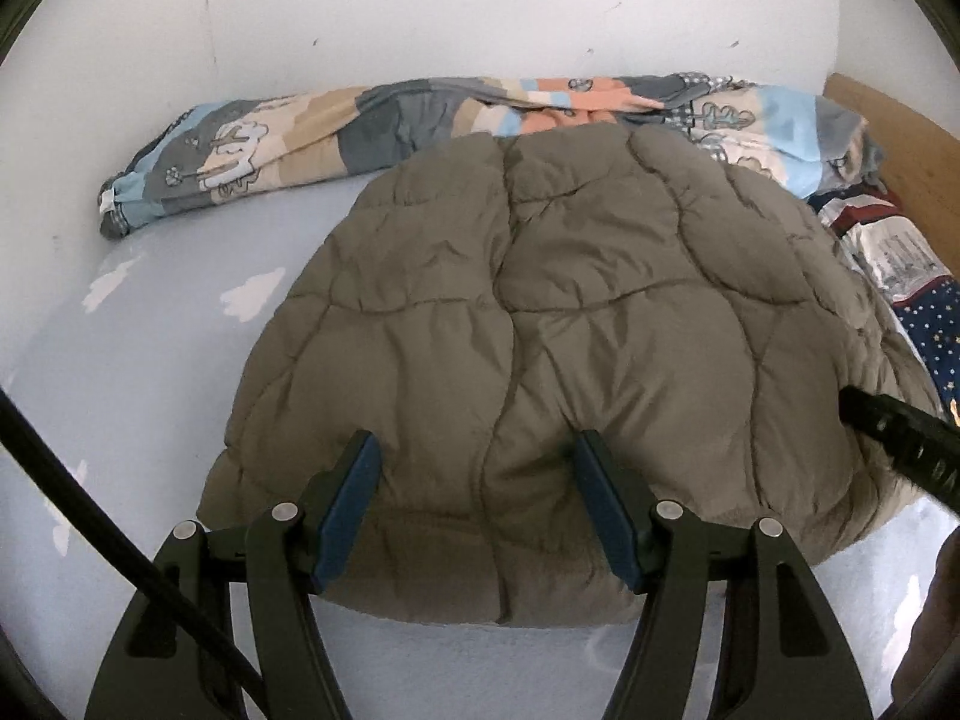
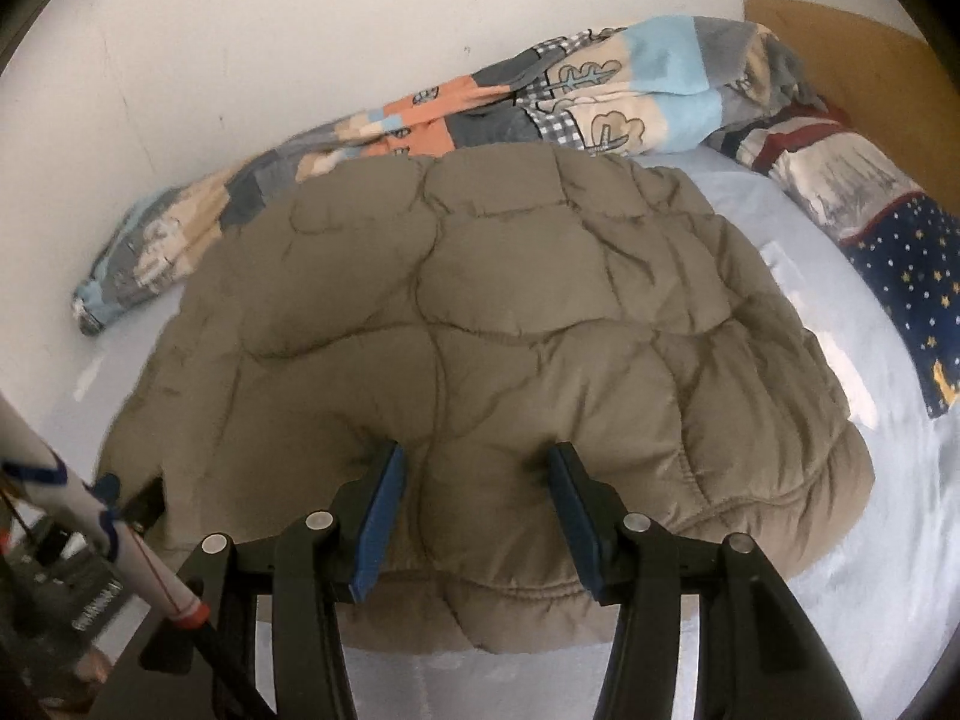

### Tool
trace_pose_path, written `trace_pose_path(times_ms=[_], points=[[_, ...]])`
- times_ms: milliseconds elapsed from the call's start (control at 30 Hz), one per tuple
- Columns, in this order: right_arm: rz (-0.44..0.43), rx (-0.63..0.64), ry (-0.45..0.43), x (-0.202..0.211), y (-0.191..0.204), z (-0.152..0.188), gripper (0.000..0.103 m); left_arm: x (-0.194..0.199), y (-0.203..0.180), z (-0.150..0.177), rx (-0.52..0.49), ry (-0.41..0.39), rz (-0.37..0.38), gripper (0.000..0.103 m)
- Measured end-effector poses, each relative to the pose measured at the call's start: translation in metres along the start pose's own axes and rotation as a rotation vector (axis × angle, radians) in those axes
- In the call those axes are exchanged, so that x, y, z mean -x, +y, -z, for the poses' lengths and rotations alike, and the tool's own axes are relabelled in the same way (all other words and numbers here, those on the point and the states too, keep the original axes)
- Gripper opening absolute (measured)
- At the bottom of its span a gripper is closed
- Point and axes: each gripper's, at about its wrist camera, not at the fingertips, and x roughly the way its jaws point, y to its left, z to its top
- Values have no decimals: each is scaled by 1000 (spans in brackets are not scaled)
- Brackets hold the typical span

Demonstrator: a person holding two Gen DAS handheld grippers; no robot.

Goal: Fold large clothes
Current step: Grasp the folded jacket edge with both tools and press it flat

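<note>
A puffy olive-brown quilted jacket [image 1: 570, 300] lies folded on the bed, its near edge bulging toward me. My left gripper [image 1: 475, 450] has its blue pads dug into that near edge, with a thick roll of padding pinched between them. My right gripper [image 2: 474, 456] pinches the same edge of the jacket [image 2: 480, 300] further right, and creases run out from its tips. A black part of the right gripper [image 1: 900, 444] shows at the right rim of the left wrist view. The left gripper's body [image 2: 78, 588] shows at the lower left of the right wrist view.
A patchwork blanket [image 1: 360, 126] lies rolled along the white wall behind the jacket. A star-patterned pillow [image 2: 888, 252] rests at the right by a wooden headboard [image 2: 852, 42]. The pale blue sheet [image 1: 150, 330] shows to the left and in front. A black cable [image 1: 90, 510] crosses the lower left.
</note>
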Motion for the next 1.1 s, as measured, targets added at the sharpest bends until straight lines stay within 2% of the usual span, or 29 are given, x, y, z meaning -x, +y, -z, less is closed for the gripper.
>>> trace_pose_path(times_ms=[233, 1100], points=[[5, 24, 57, -24, -2, 4, 56, -10, -8, 3, -47, -5, -34, 70], [18, 44, 82, -29, 0, 5, 56, -12, -10, 2, -61, 6, -51, 70]])
